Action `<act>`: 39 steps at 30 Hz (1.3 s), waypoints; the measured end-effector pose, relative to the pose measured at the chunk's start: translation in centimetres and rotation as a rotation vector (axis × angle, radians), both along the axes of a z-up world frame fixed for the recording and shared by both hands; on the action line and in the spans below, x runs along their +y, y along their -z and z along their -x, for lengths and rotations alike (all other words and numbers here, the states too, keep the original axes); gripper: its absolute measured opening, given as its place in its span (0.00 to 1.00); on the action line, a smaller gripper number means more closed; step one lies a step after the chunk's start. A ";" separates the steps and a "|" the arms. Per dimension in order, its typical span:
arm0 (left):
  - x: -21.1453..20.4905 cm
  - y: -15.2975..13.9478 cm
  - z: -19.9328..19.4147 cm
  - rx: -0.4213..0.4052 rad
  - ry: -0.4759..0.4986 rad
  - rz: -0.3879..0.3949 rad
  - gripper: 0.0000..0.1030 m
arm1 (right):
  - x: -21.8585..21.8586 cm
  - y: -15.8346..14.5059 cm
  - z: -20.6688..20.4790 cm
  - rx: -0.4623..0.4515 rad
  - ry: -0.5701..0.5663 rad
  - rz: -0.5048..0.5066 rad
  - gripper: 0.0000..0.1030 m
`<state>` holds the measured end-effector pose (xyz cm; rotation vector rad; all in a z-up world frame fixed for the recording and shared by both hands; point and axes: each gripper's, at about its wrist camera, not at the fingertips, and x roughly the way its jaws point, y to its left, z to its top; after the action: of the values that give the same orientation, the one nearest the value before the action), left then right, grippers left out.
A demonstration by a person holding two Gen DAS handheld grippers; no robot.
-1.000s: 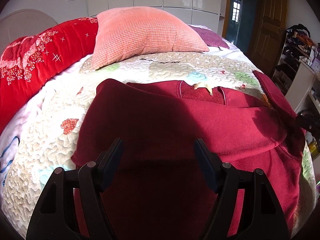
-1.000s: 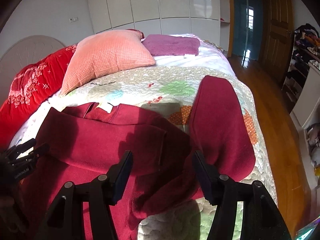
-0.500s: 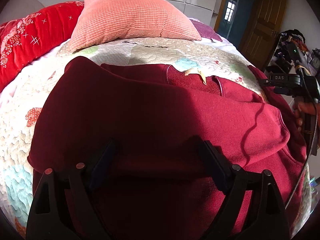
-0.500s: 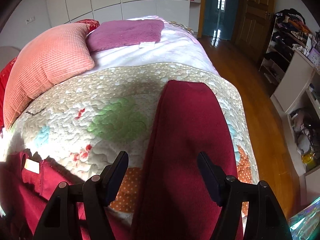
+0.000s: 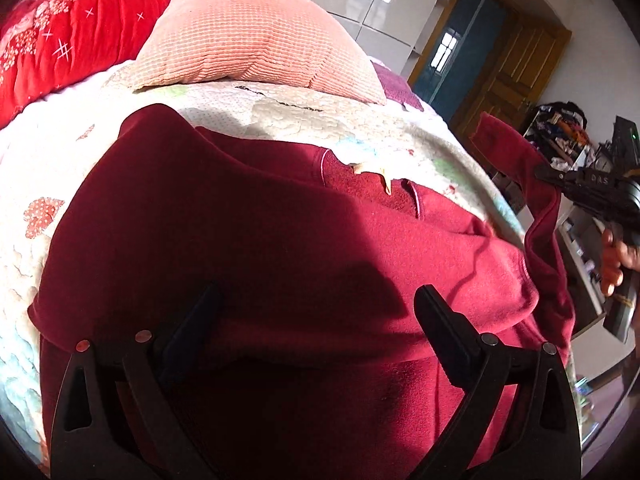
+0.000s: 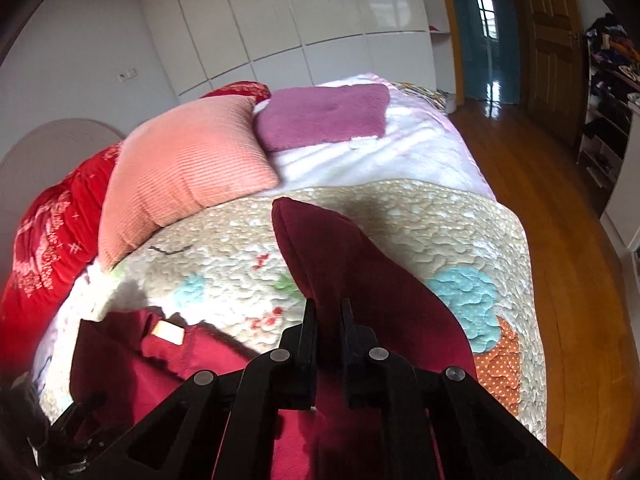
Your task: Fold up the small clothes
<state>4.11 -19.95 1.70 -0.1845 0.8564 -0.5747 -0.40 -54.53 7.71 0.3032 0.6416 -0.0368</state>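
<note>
A dark red sweatshirt [image 5: 280, 240] lies on the quilted bed, neck label [image 5: 374, 172] toward the pillows, with one sleeve folded across its body. My left gripper [image 5: 316, 304] is open and hovers low over the sweatshirt's lower body. My right gripper [image 6: 327, 312] is shut on the other sleeve [image 6: 344, 256] and holds it lifted off the quilt. In the left wrist view the right gripper [image 5: 544, 174] shows at the far right with that sleeve [image 5: 516, 160] hanging from it.
A pink pillow [image 5: 256, 36], a red blanket [image 5: 60, 48] and a purple towel [image 6: 324, 116] lie at the head of the bed. The patterned quilt [image 6: 440, 216] ends at the bed's right edge above a wooden floor [image 6: 572, 240]. Shelves [image 6: 608, 100] stand at the far right.
My right gripper has closed on the outstretched sleeve and raised it off the quilt. My left gripper has moved lower over the sweatshirt body, still open.
</note>
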 end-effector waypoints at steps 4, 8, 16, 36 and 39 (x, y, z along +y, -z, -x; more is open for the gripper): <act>3.5 -0.9 -0.3 0.078 -0.104 0.140 0.95 | 6.9 -3.1 2.2 -0.087 -0.171 -0.021 0.08; 7.9 -2.1 0.3 0.138 -0.189 0.279 0.95 | 14.7 -1.7 2.4 -0.102 -0.334 -0.032 0.08; 11.4 -2.7 0.0 0.168 -0.247 0.277 0.95 | 20.8 9.4 0.1 0.180 -0.435 -0.137 0.24; 2.7 -1.5 -0.6 0.137 -0.097 -0.148 0.28 | 10.1 8.0 16.3 -0.009 -0.138 -0.263 0.48; 2.8 -2.7 -0.5 0.157 -0.075 -0.111 0.12 | 9.4 7.6 16.9 -0.022 -0.109 -0.251 0.48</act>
<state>4.59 -17.13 4.43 -0.1613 1.0264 -0.4458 -17.31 -45.11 0.10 0.5094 0.6411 0.1525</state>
